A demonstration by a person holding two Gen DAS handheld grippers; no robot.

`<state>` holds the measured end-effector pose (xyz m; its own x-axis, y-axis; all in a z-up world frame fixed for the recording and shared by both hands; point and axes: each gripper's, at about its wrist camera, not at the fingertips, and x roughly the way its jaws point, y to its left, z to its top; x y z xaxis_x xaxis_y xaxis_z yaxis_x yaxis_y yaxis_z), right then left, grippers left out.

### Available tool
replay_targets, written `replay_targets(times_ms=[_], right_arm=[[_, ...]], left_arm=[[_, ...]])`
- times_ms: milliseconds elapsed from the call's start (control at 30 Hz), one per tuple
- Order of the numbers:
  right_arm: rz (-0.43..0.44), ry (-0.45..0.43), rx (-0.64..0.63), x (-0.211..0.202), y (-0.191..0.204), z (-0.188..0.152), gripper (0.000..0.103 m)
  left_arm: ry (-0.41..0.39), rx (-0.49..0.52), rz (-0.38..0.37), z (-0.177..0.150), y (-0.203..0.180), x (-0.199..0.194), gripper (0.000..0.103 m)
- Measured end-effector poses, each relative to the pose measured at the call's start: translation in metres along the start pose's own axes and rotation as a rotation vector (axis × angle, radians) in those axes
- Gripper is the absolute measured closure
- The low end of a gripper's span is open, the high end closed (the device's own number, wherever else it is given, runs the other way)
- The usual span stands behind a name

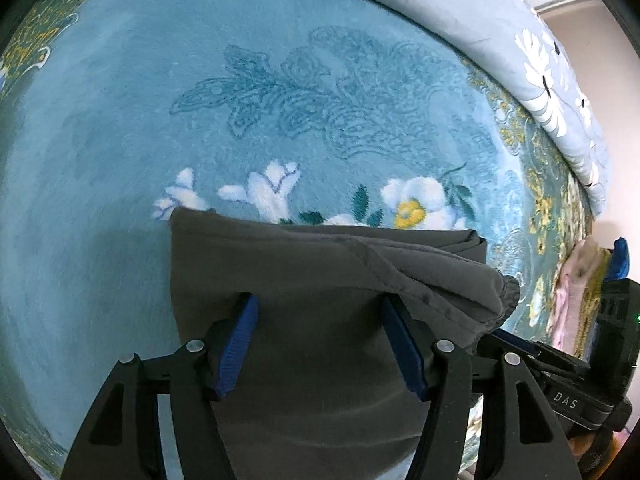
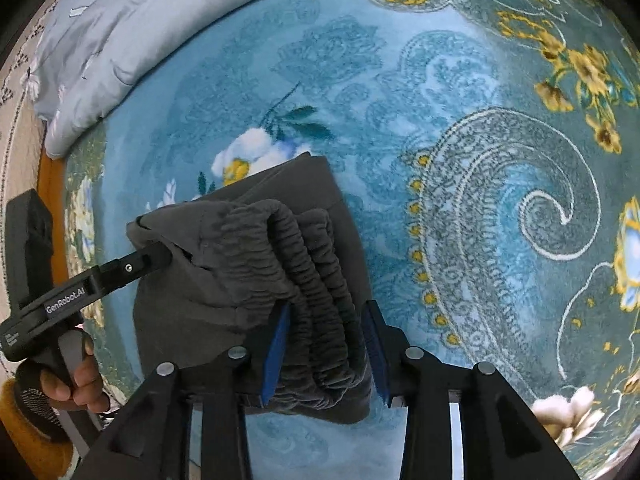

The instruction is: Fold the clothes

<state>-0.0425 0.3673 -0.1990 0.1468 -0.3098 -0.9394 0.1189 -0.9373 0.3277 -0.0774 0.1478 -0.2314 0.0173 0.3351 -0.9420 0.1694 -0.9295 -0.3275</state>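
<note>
Blue floral plush blanket (image 2: pixel 460 128) carries my dark grey elastic-waisted trousers (image 2: pixel 248 264), already folded compact (nearly done); right hand-held gripper (image 2: pixel 326 344) part-open astride the waistband, left hand-held gripper (image 1: pixel 320 340) wide above.

Teal plush blanket (image 1: pixel 120 128) with white and yellow flowers and paisley swirls – spread flat; lying on it, dark grey folded trousers (image 1: pixel 320 280), and a pale blue floral quilt (image 1: pixel 500 20) bunched along its far edge
</note>
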Motion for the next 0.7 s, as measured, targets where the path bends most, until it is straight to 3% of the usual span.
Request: replay_targets(times_ms=[233,400,500,567,700], right_arm=[[0.006,-0.005,0.022,-0.012,0.002,-0.002,0.063],[0.023,-0.091,-0.051,-0.05,0.017,-0.024,0.064],[0.052,-0.09,-0.111,-0.052,0.032,-0.039,0.074],[0.054,-0.068,-0.148,-0.045,0.042,-0.047,0.079],[0.037,-0.043,-0.143,-0.024,0.046,-0.049,0.08]], left_arm=[[0.017,-0.001,0.025,-0.001,-0.012,-0.007,0.036],[-0.036,-0.044,-0.084,-0.037,-0.006,-0.04,0.036],[-0.023,-0.072,-0.133,-0.072,-0.003,-0.044,0.036],[0.013,-0.071,-0.115,-0.094,-0.001,-0.035,0.036],[0.03,-0.012,-0.069,-0.108,-0.003,-0.024,0.036]])
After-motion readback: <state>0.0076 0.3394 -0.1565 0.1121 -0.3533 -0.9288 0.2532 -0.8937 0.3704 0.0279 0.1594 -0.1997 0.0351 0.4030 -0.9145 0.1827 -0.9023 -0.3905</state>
